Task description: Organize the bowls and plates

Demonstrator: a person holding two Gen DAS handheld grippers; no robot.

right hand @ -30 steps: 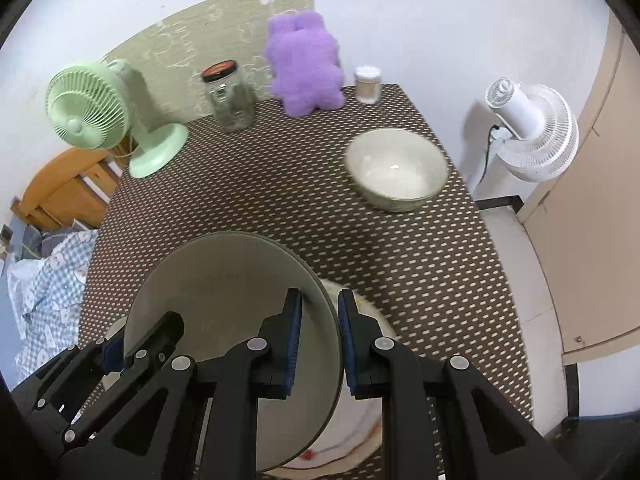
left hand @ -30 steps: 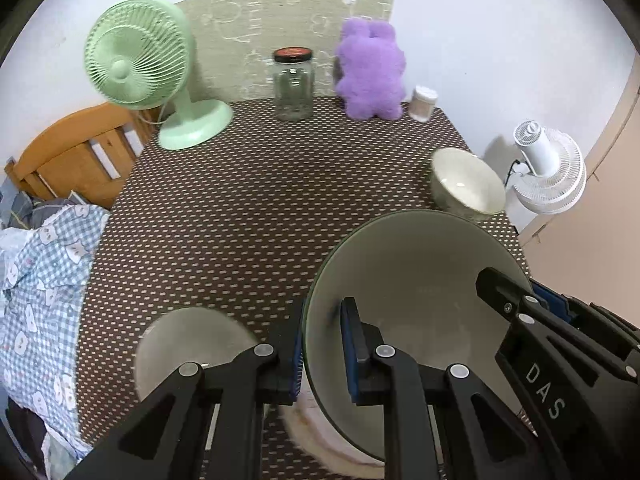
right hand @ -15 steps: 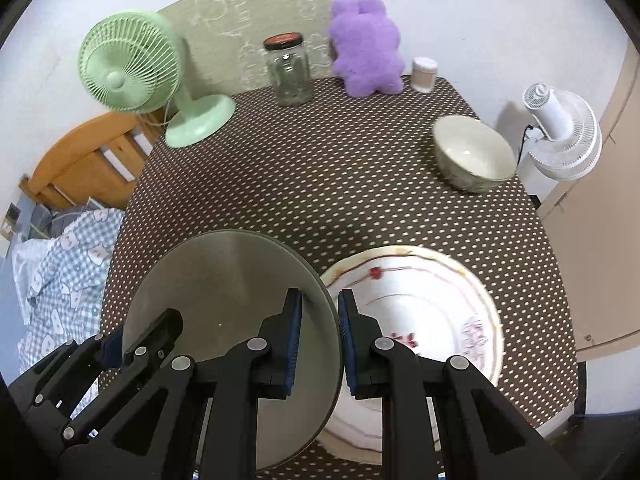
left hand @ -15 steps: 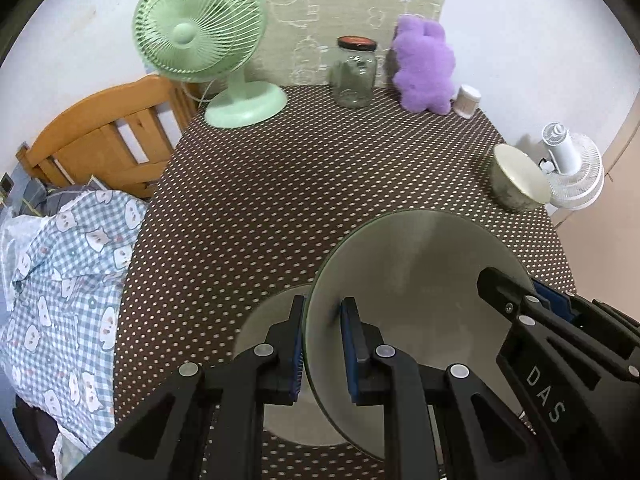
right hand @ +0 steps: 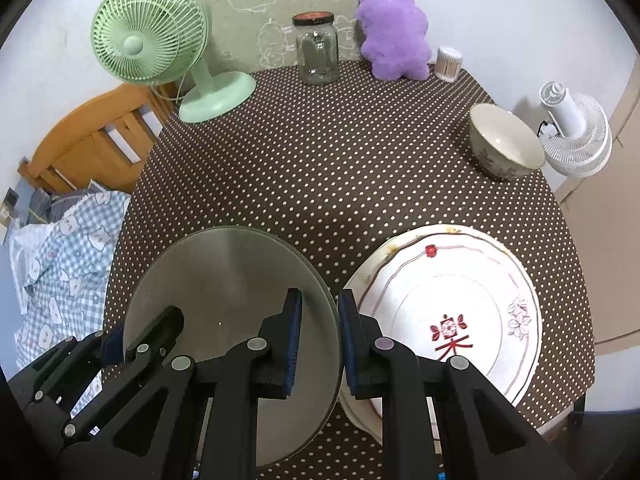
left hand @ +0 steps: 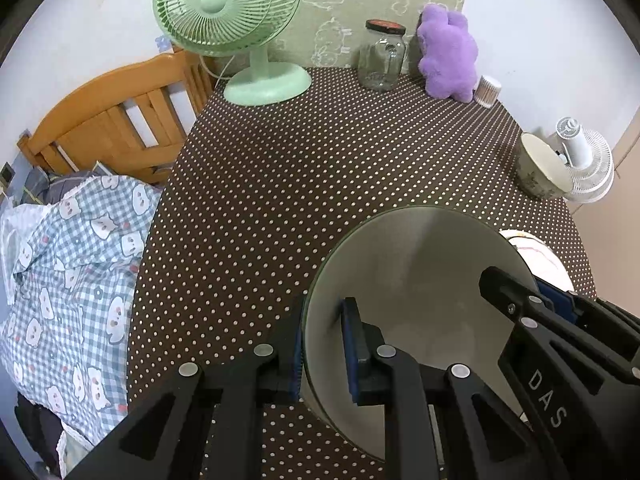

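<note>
I've carried the grey plate point(right hand: 224, 304) left, clear of the white plate point(right hand: 452, 312) at its three o'clock; left gripper point(left hand: 322, 354) and right gripper point(right hand: 319, 340) both clench its rim, so set-down comes next, I judge.

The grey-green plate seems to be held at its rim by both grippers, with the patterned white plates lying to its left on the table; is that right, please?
Not quite: the patterned white plates lie to the right of the grey-green plate, as the right wrist view shows. The left gripper and right gripper do both hold its rim.
</note>
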